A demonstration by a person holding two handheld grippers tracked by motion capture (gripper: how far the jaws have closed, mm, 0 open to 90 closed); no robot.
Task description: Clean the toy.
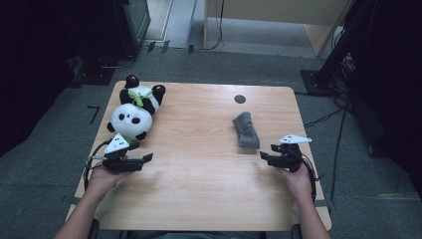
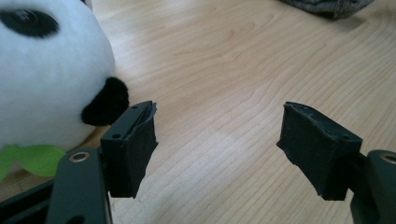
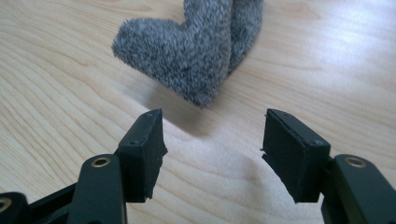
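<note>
A black and white plush panda (image 1: 134,107) with a green bow lies at the table's back left; its white head (image 2: 42,79) is close on the left in the left gripper view. My left gripper (image 1: 148,158) hovers just in front of the panda, open, with bare wood between its jaws (image 2: 217,149). A folded grey fuzzy sock (image 1: 246,129) lies right of centre; its rounded end (image 3: 187,56) is just beyond my right gripper's jaws. My right gripper (image 1: 263,155) is open near the sock's near end, nothing between its fingertips (image 3: 212,154).
The wooden table (image 1: 199,189) has a small dark round hole (image 1: 240,98) near its back edge. Grey carpet surrounds the table, with dark stands and cables at the right and back left. A light wooden cabinet stands behind.
</note>
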